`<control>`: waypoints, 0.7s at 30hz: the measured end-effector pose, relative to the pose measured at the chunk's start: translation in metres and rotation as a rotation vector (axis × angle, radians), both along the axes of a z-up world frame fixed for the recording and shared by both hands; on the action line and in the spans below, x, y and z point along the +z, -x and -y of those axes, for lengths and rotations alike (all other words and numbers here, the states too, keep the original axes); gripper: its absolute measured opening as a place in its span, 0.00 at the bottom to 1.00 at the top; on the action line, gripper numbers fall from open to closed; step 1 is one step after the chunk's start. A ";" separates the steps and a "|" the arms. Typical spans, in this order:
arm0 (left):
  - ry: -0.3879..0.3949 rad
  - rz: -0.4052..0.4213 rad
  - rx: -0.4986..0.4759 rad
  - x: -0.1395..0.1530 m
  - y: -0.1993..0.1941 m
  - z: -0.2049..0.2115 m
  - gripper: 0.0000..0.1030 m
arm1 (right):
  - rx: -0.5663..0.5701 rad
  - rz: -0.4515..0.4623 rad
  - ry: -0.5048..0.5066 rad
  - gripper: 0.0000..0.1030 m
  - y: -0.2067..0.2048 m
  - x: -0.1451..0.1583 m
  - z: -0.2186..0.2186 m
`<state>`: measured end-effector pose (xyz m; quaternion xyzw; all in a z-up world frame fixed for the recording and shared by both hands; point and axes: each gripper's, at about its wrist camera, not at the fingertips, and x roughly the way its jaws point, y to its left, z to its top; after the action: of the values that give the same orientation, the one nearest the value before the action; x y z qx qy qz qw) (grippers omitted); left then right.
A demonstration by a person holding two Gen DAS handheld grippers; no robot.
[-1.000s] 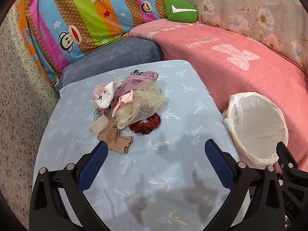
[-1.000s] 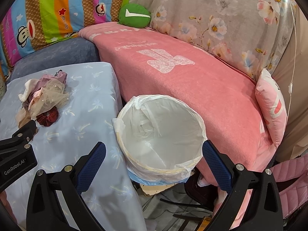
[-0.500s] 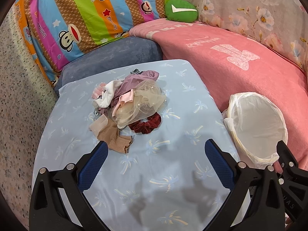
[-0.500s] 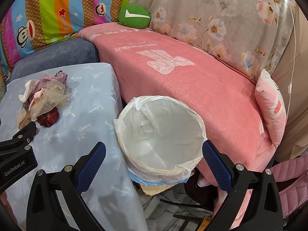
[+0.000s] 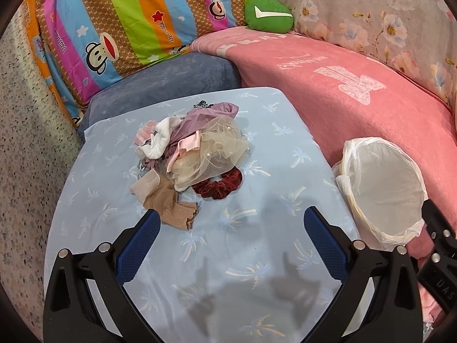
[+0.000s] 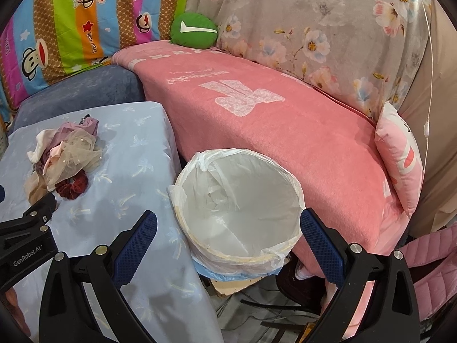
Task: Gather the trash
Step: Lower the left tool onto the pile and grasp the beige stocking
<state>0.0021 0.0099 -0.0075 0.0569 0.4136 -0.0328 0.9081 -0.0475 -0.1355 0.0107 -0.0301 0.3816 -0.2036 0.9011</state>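
1. Fabric scraps (image 5: 188,154) lie heaped on the light-blue table cover (image 5: 257,257), with a dark-red scrunchie (image 5: 218,184) at the heap's near edge.
2. Left gripper (image 5: 228,217) hangs above the cover with its jaws spread wide and holding nothing; its left fingertip (image 5: 150,220) is just beside a tan sock cuff (image 5: 177,214).
3. Right gripper (image 6: 228,220) is likewise wide open and empty, above the lined bin (image 6: 240,208) (white bag inside), which stands between table and pink couch blanket (image 6: 285,131).
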 end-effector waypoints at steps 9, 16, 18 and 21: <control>0.038 -0.057 0.002 -0.020 -0.020 -0.029 0.93 | 0.004 0.049 -0.037 0.94 -0.008 -0.003 -0.012; 0.063 -0.095 0.089 -0.043 -0.037 -0.075 0.93 | 0.058 0.002 -0.047 0.94 -0.031 -0.023 -0.040; 0.084 -0.116 0.099 -0.049 -0.043 -0.085 0.93 | 0.072 -0.005 -0.052 0.94 -0.037 -0.027 -0.048; 0.127 -0.151 0.124 -0.061 -0.055 -0.104 0.93 | 0.097 -0.014 -0.057 0.94 -0.047 -0.033 -0.061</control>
<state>0.0569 0.1138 -0.0686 -0.0291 0.4806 -0.0068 0.8764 -0.0003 -0.0749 -0.0220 -0.0242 0.3917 -0.1486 0.9077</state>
